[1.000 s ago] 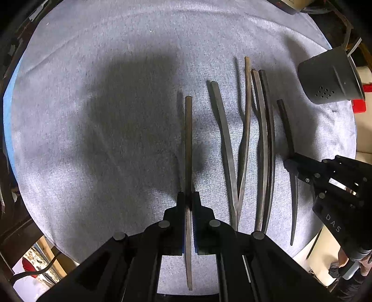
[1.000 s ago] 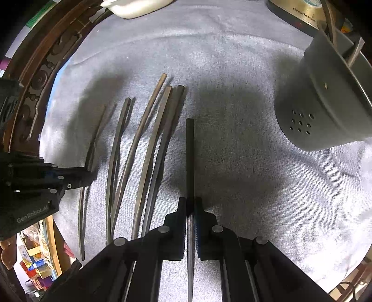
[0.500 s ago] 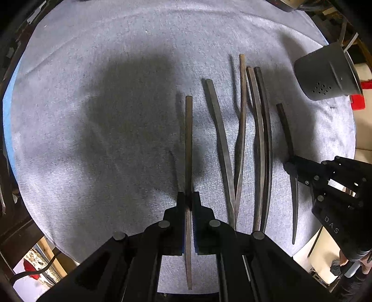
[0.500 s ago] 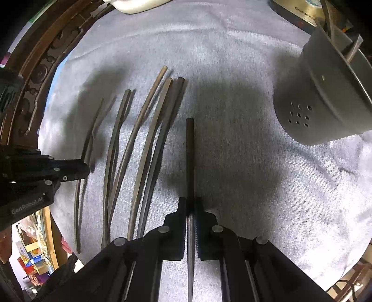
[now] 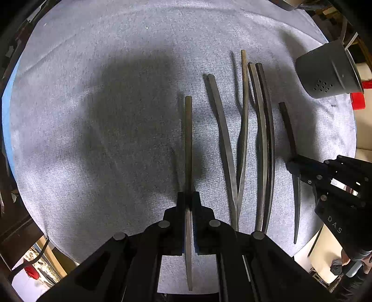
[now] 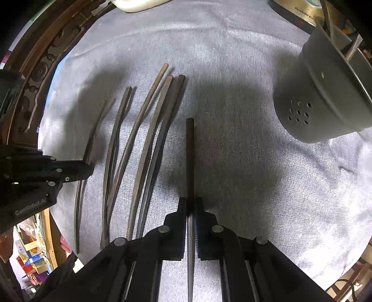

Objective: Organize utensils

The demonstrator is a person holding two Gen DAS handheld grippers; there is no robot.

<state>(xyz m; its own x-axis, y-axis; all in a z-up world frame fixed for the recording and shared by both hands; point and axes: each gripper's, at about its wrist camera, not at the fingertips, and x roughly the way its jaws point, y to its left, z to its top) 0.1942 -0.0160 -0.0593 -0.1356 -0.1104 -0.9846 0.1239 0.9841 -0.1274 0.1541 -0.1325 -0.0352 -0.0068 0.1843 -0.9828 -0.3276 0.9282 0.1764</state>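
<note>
My left gripper (image 5: 188,197) is shut on a brown chopstick (image 5: 188,139) and holds it above the grey cloth (image 5: 93,116). My right gripper (image 6: 190,202) is shut on a black chopstick (image 6: 190,158); it also shows in the left wrist view (image 5: 293,168). Several dark chopsticks (image 5: 241,139) lie side by side on the cloth between the two grippers, also in the right wrist view (image 6: 139,144). A grey perforated utensil holder (image 6: 325,97) lies tilted at the far right, with utensils inside; it shows in the left wrist view too (image 5: 327,74).
The round table's carved wooden edge (image 6: 44,69) runs along the left. A white object (image 6: 139,3) and a gold-labelled appliance (image 6: 300,11) sit at the far edge. A red item (image 5: 358,100) lies beyond the holder.
Both grippers have risen slightly with their chopsticks; the loose chopsticks and the holder look a little farther away. Neither grip has changed.
</note>
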